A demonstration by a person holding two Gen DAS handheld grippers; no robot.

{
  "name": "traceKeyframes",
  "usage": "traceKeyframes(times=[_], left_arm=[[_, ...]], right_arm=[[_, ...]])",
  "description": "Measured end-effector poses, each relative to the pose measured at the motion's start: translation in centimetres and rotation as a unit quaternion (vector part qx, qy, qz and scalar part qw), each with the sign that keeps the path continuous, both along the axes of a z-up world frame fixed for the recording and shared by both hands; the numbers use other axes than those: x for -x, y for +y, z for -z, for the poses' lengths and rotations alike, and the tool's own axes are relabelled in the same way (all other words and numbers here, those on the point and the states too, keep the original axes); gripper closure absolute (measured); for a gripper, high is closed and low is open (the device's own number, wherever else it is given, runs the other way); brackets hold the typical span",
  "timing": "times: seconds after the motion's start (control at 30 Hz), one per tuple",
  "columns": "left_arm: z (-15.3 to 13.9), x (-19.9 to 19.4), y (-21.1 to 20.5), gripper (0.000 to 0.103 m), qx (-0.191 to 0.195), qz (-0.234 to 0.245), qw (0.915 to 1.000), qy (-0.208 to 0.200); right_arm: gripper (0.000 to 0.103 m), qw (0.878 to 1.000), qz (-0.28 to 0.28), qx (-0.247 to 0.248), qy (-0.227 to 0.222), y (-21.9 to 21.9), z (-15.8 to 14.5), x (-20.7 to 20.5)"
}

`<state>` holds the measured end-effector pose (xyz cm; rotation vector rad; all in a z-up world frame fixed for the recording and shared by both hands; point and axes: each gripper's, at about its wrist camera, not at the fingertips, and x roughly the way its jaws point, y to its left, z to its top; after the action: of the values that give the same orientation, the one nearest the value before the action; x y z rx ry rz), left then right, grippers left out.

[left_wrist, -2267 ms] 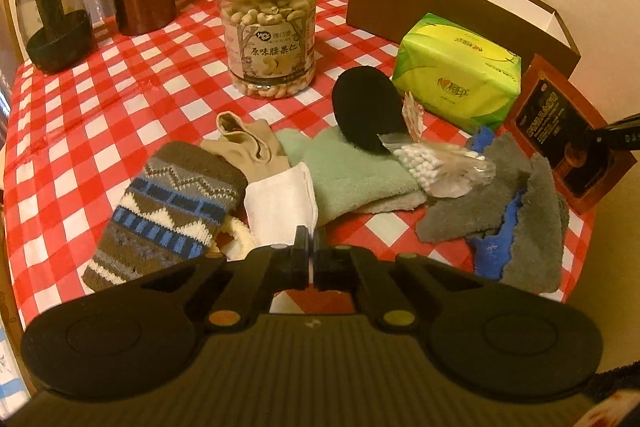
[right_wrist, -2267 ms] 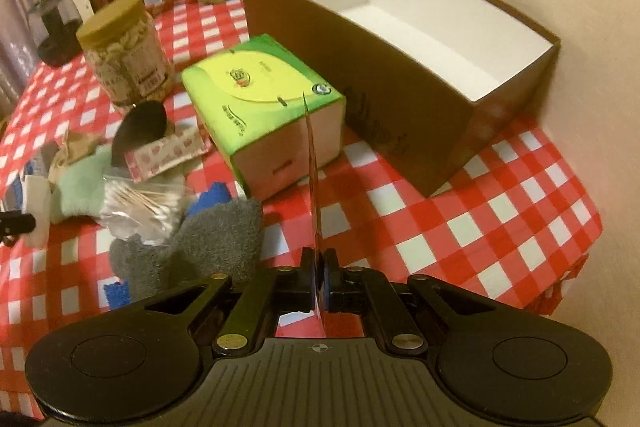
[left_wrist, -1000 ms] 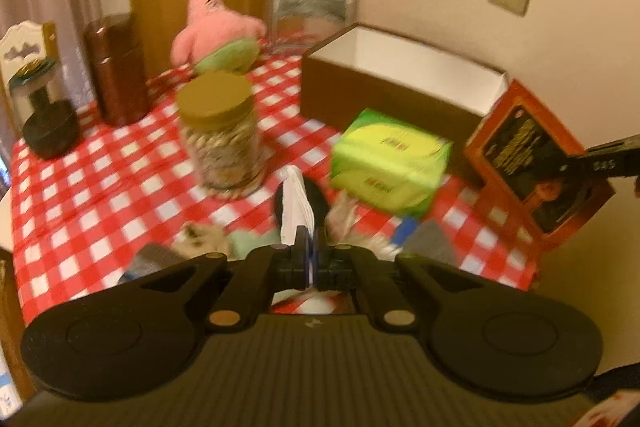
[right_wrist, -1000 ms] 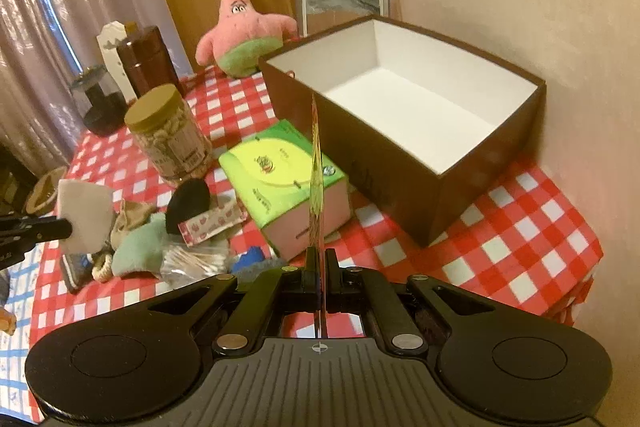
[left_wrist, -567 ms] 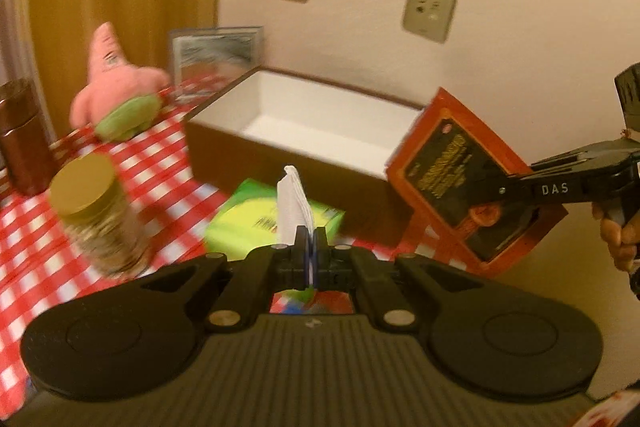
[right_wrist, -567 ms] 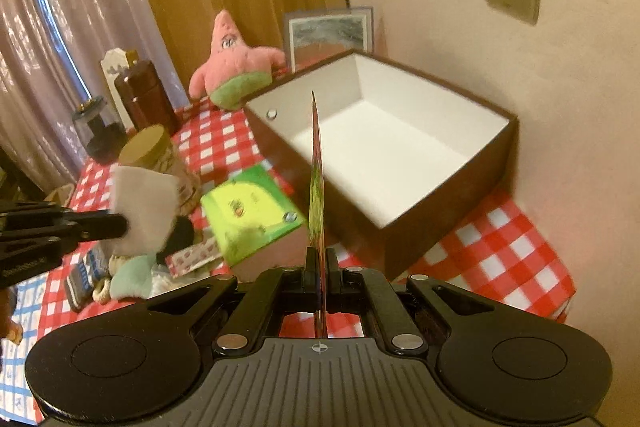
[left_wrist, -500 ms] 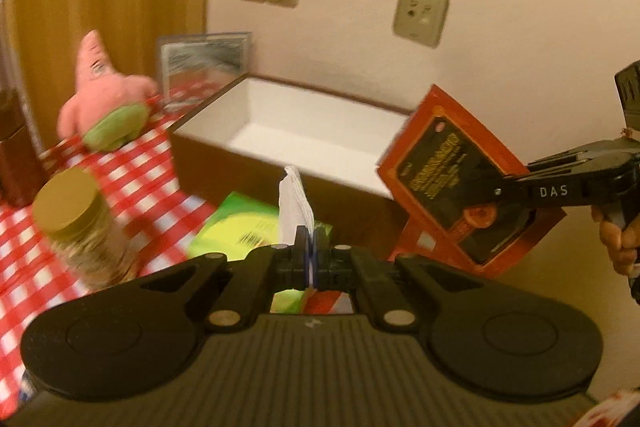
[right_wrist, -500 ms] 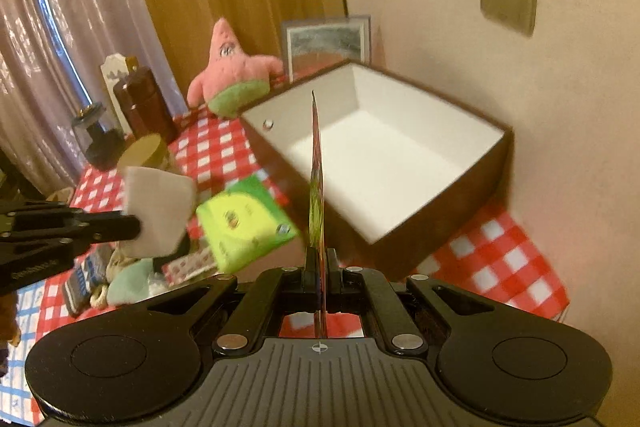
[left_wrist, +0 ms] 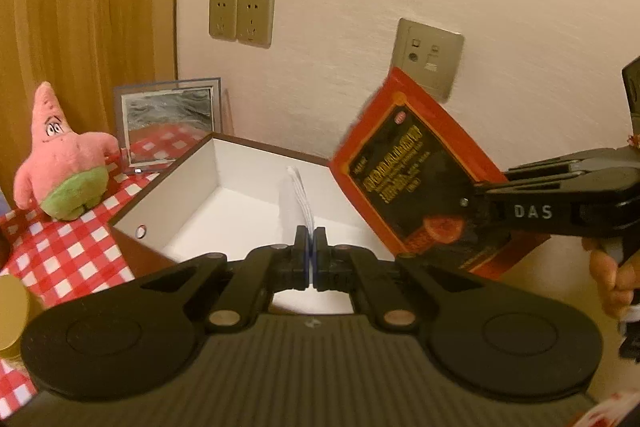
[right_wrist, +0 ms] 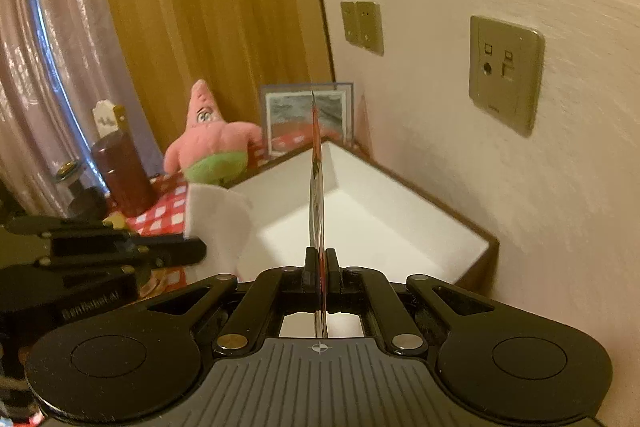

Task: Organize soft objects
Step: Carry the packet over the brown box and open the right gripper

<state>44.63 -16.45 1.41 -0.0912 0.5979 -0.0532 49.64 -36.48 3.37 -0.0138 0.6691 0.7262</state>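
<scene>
The white cloth [left_wrist: 298, 199] is pinched in the closed left gripper [left_wrist: 310, 255] and the flat red packet [left_wrist: 416, 171] in the closed right gripper [right_wrist: 320, 267], both hanging just ahead of the fingers over the brown box [right_wrist: 400, 223], whose visible interior looks empty, so neither seems dropped in yet.

Brown box [left_wrist: 132, 245] with white inside, red-and-black packet [left_wrist: 404, 179], white cloth [right_wrist: 216, 223], pink-and-green plush star [left_wrist: 60, 167], red-and-white checked tablecloth [left_wrist: 68, 255].
</scene>
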Motion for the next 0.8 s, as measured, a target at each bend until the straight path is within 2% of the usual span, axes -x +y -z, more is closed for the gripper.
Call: traceKeyframes(times=[0.27,0.5,0.6,0.67,0.77,0.8], left_arm=[[2.3,-5.4,-1.0,0.102,0.006,-0.024,0.9989,0.041],[4.2,-8.9,-0.5,0.101,0.010,-0.056,0.9952,0.079],[5.0,-10.0,-0.4,0.088,0.003,-0.068,0.9929,0.097],[5.5,-10.6,-0.1,0.072,-0.002,-0.076,0.9915,0.106],[6.0,-10.9,0.2,0.067,-0.006,-0.083,0.9897,0.116],[6.1,-11.0,0.3,0.065,-0.006,-0.083,0.9893,0.120]], right_arm=[[0.102,1.000,-0.006,0.008,0.016,0.9,2.3,-6.1],[0.102,0.999,-0.010,0.006,0.039,1.4,4.7,-9.7],[0.101,0.999,-0.006,0.001,0.039,1.6,5.4,-10.8],[0.101,0.999,-0.001,0.002,0.037,1.9,5.8,-11.5],[0.100,0.999,0.000,0.008,0.031,2.3,6.5,-12.2],[0.097,0.999,-0.003,0.013,0.032,2.4,6.8,-12.4]])
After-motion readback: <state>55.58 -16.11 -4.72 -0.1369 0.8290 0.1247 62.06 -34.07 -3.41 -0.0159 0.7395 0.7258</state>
